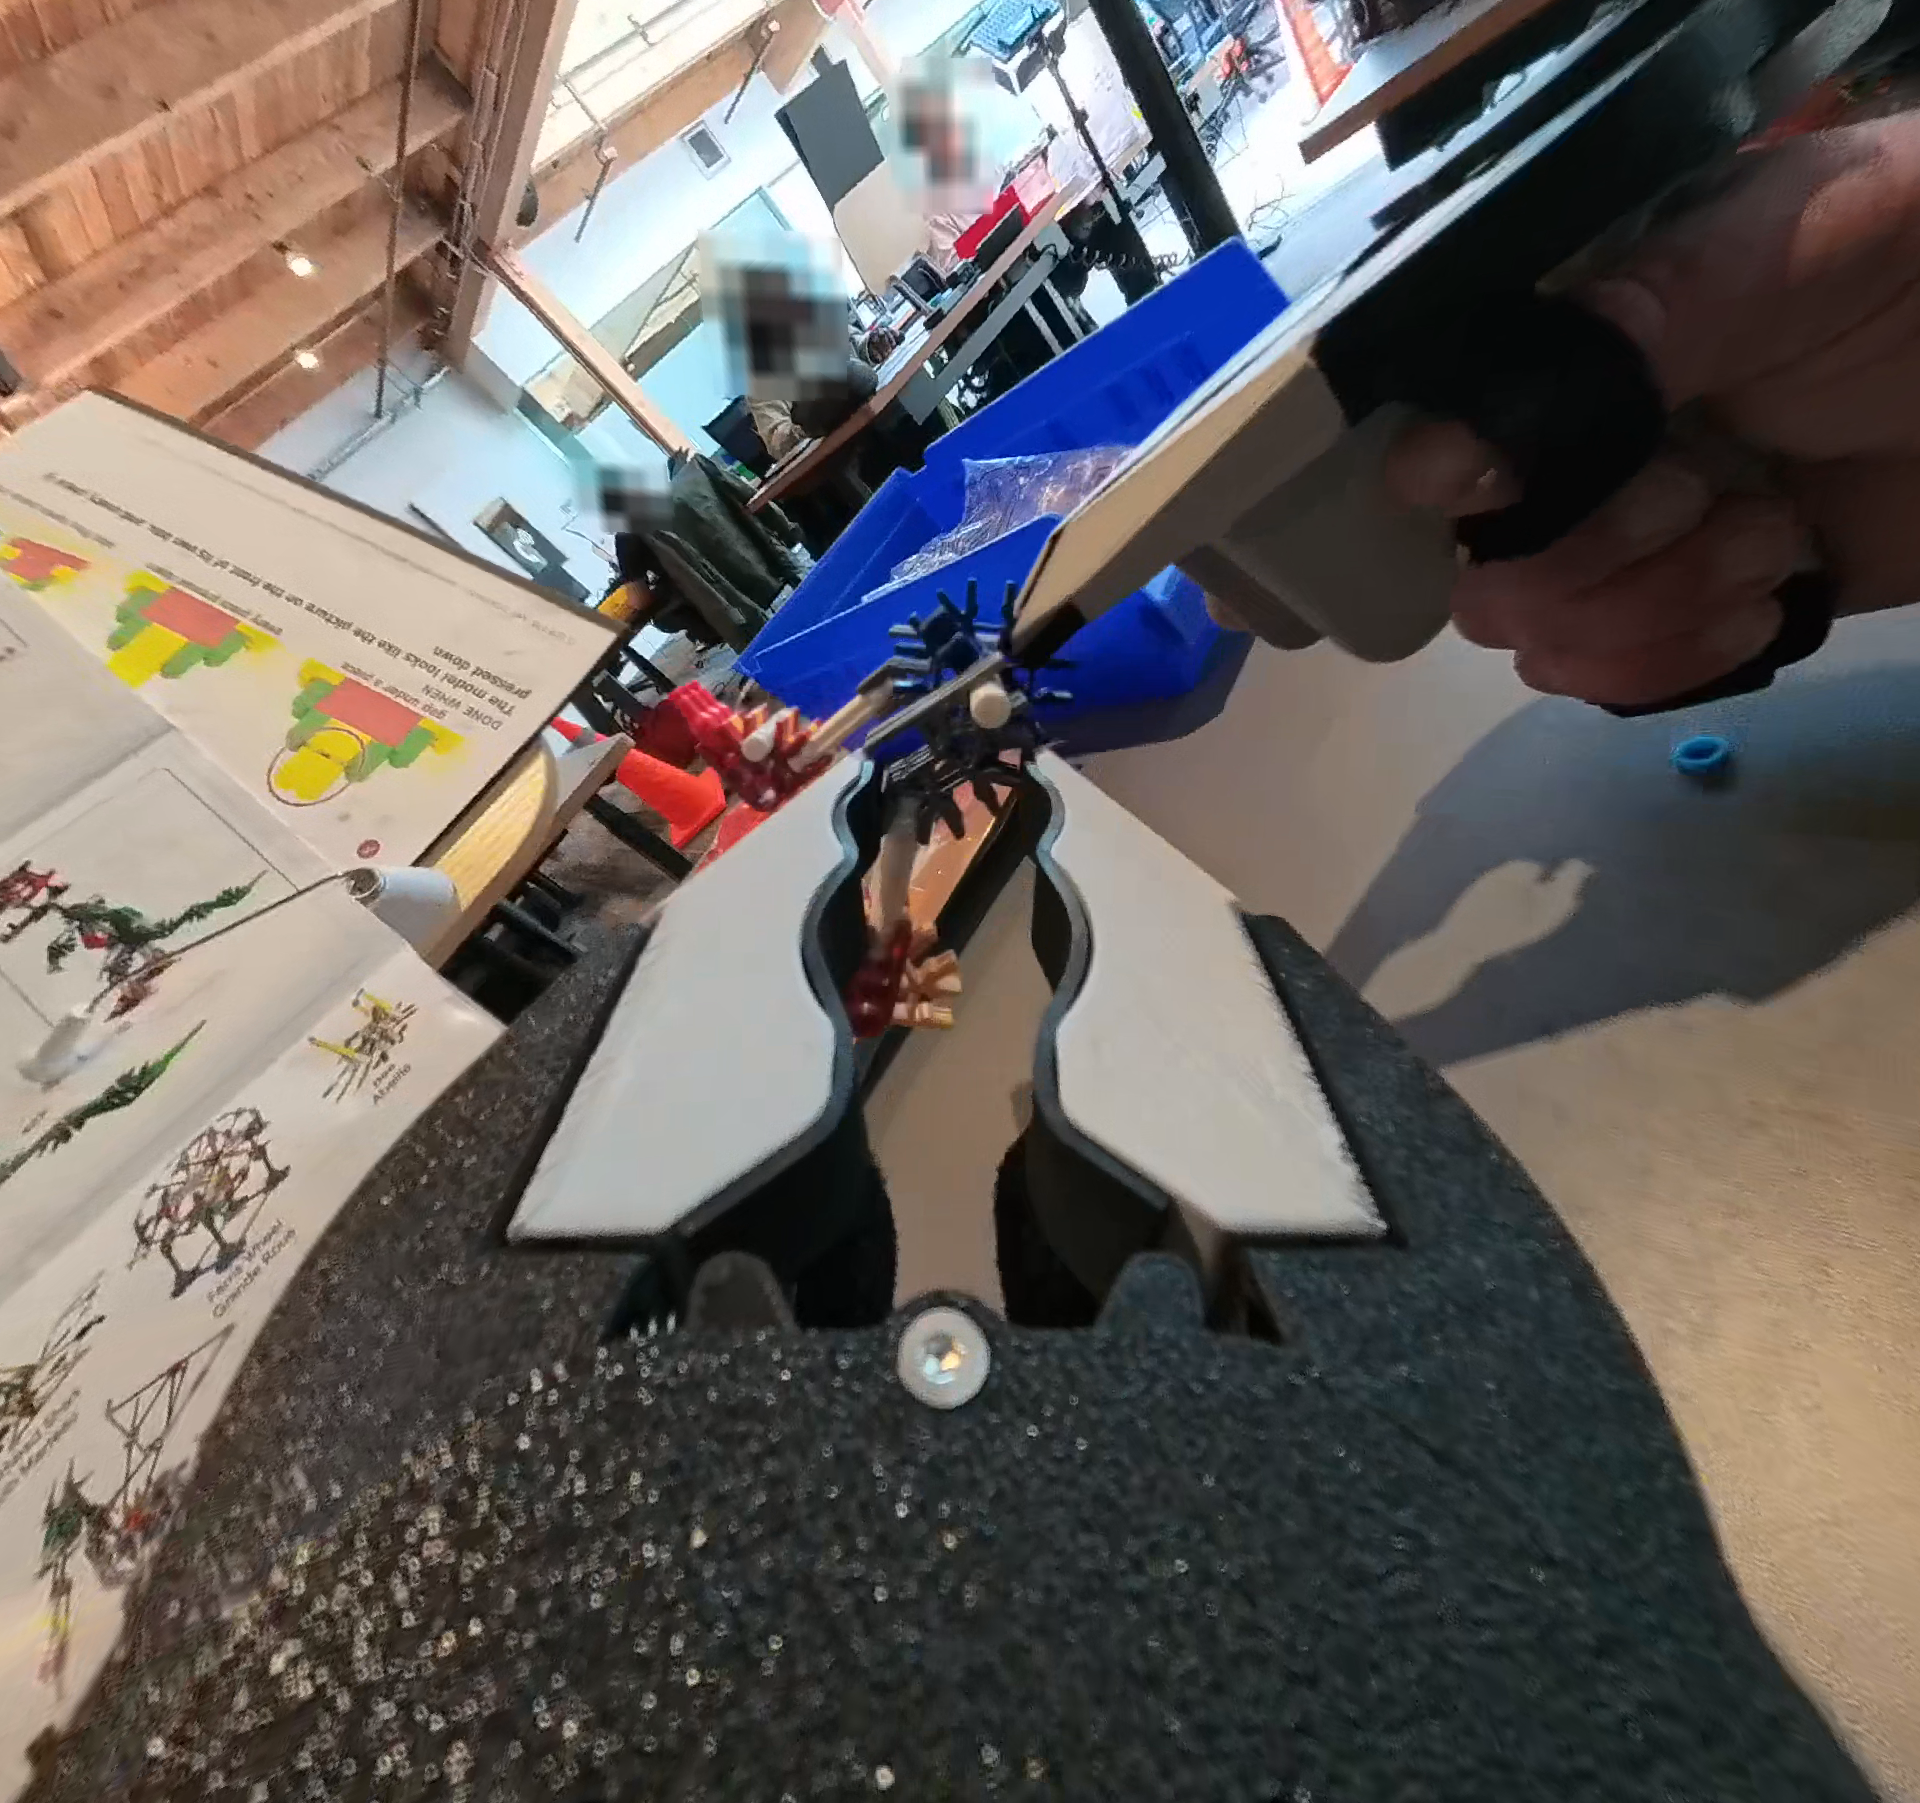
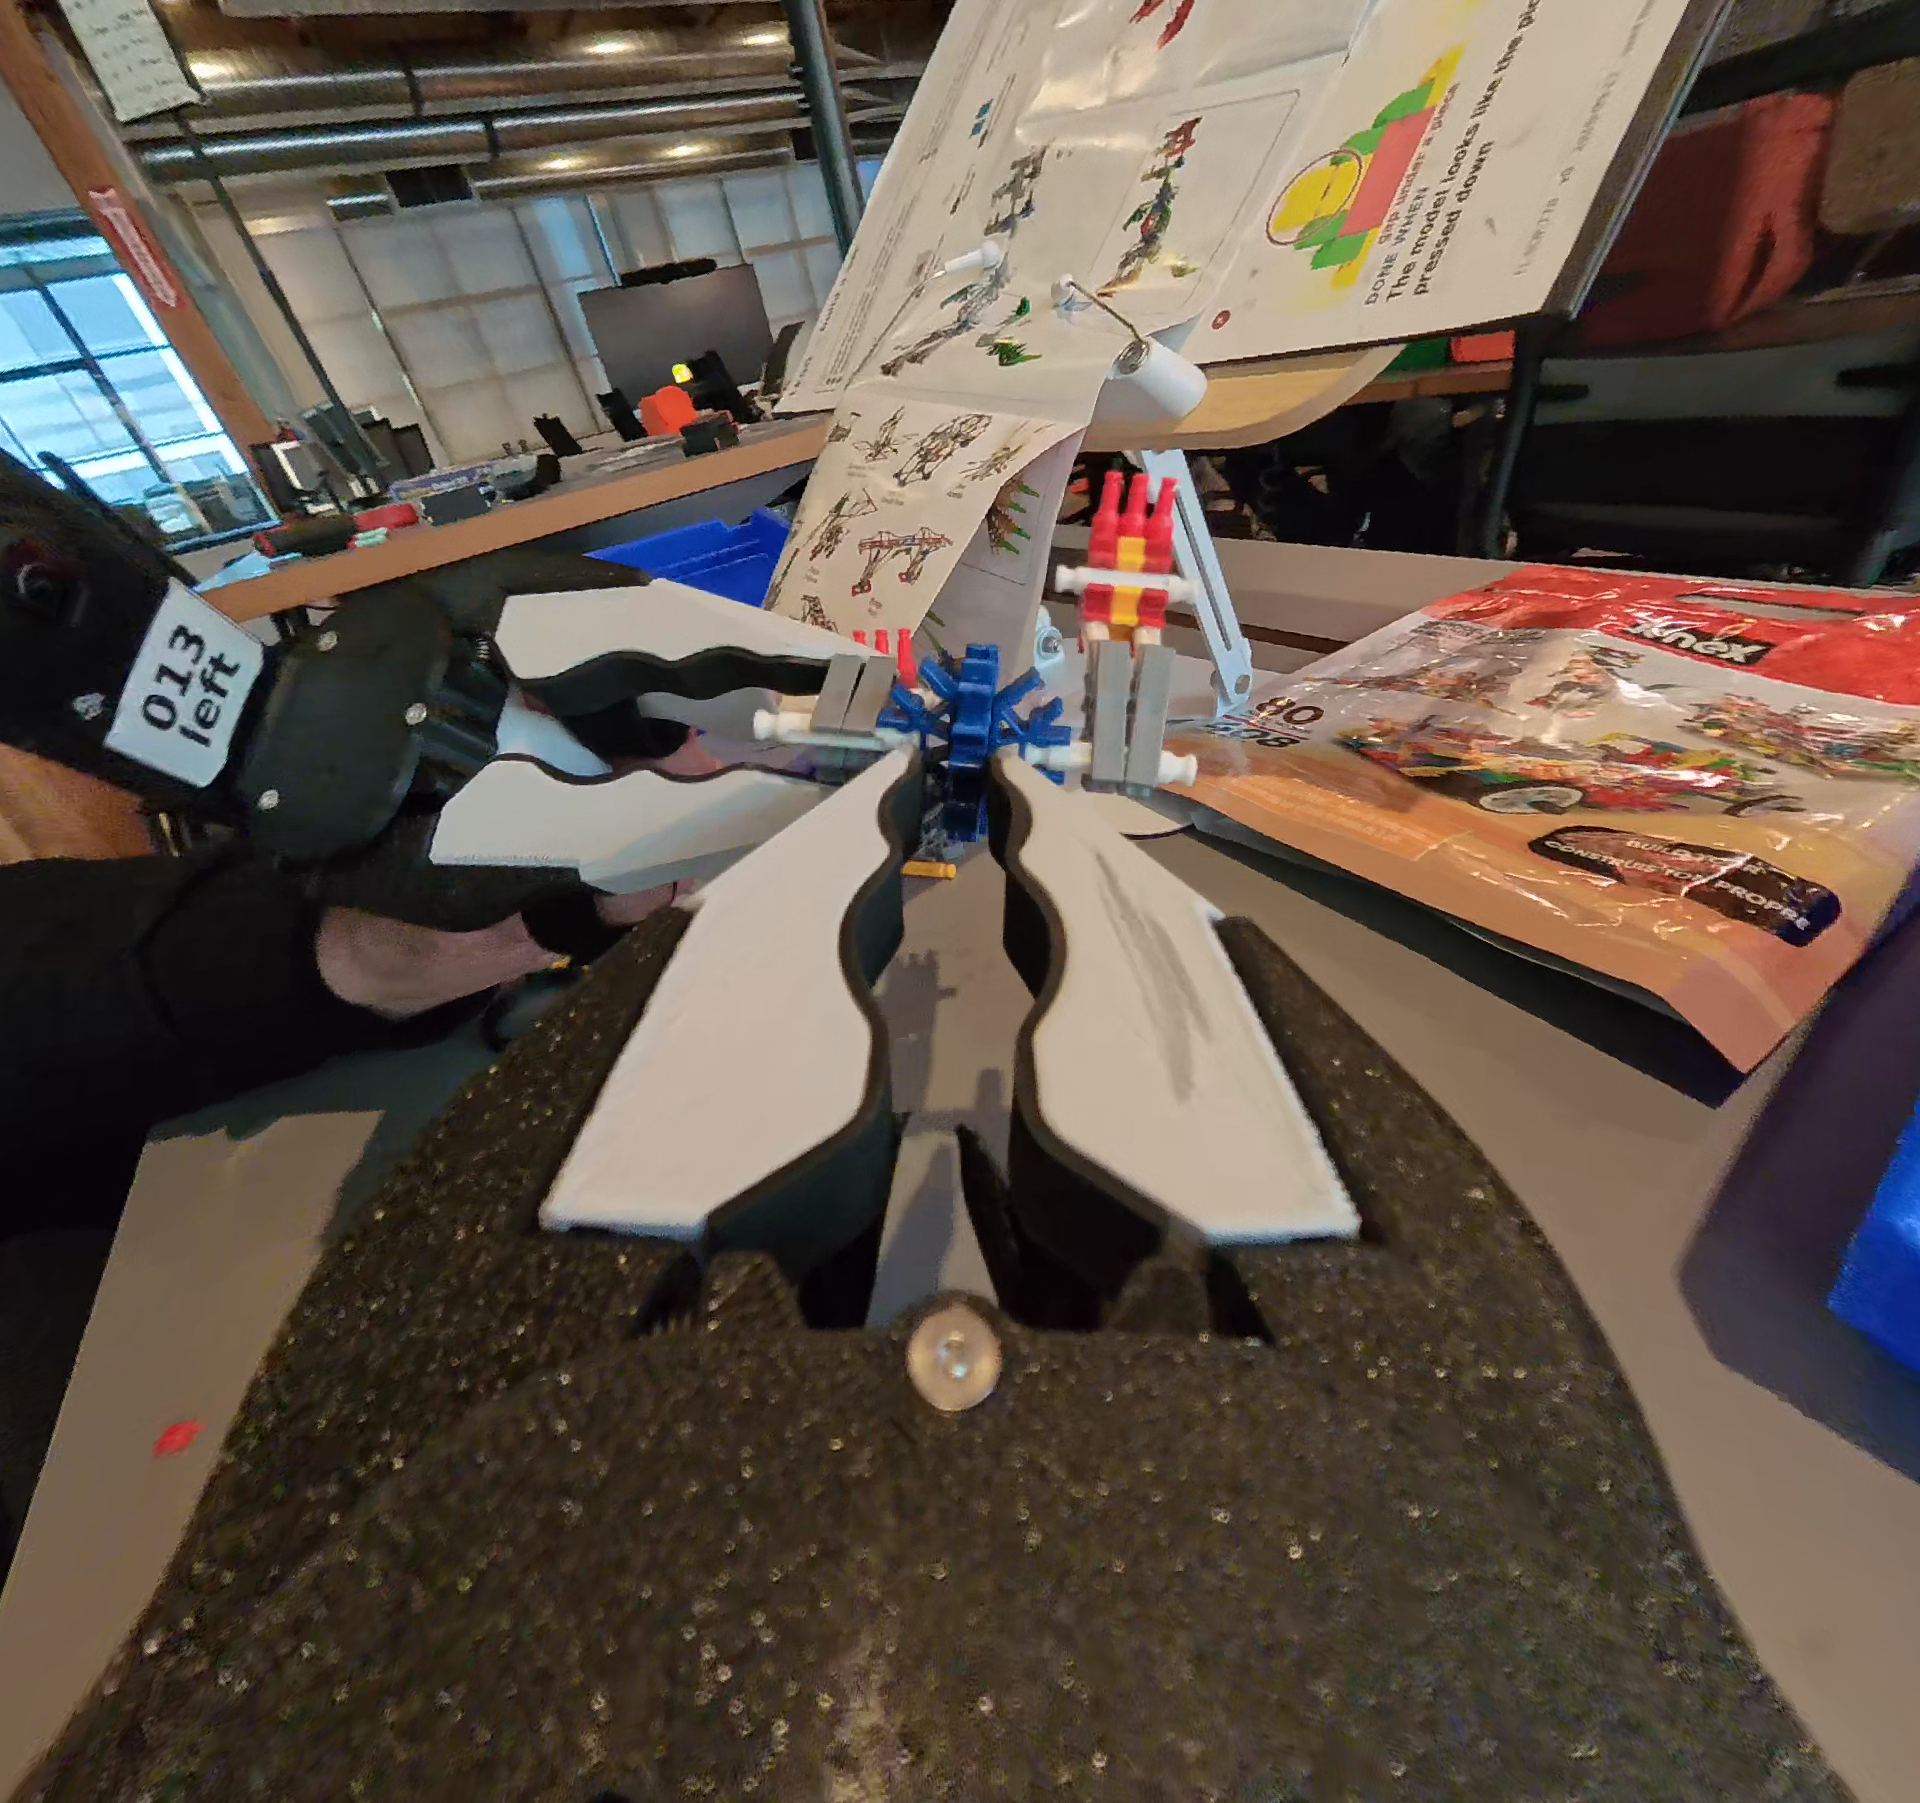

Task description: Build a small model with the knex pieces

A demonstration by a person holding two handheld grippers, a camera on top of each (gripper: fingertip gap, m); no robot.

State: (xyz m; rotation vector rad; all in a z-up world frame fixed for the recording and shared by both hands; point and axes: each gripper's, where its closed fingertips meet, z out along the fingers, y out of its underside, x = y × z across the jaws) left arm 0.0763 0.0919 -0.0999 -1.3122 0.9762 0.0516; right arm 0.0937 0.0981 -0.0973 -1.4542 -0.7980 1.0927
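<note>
A small toy model of blue snowflake connectors (image 2: 971, 704), white rods, grey connectors (image 2: 1127, 714) and red and yellow pieces (image 2: 1127, 558) is held above the table. My right gripper (image 2: 956, 766) is shut on the blue connector from below. My left gripper (image 2: 847, 725) comes in from the left and is shut on the model's left side, by the grey pieces and a white rod. In the left wrist view, the left gripper (image 1: 948, 777) closes around the blue connectors (image 1: 961, 714), and the right gripper (image 1: 1029, 636) meets the model from the upper right. A red connector (image 1: 883, 984) hangs below.
Instruction sheets lean on a stand (image 2: 1247, 143) behind the model, also at the left in the left wrist view (image 1: 312, 631). A printed toy bag (image 2: 1558, 766) lies at the right. A blue bin (image 1: 1039, 465) stands behind. A small blue ring (image 1: 1701, 752) lies on the table. Only a small space, under 4 cm, lies between the two pairs of fingers.
</note>
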